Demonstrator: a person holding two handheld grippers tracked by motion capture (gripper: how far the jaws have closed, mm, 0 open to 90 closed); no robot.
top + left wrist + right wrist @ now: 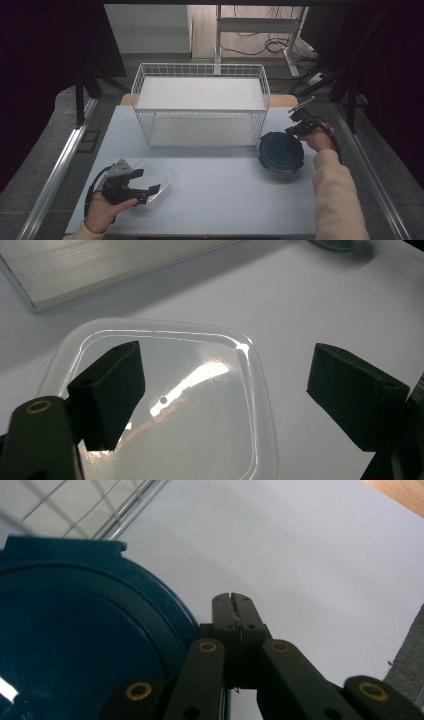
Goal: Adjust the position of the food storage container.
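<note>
Left tongs (225, 405) spread wide over the clear lid (165, 405) (lined up to grab it), right tongs (233, 600) pinched empty beside the blue container (75, 630).

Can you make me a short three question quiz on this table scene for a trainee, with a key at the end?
1. True or false: the left tongs are shut.
2. Which container sits beside the right tongs? A) clear square container B) dark blue round container C) red cup
3. What stands at the back of the table, beyond both containers?

Key:
1. False. Their jaws stand wide apart above the clear square container, not pressing on it.
2. B. The dark blue round container lies just left of the right tongs, whose jaws are shut with nothing between them.
3. A white wire rack with two shelves.
</note>
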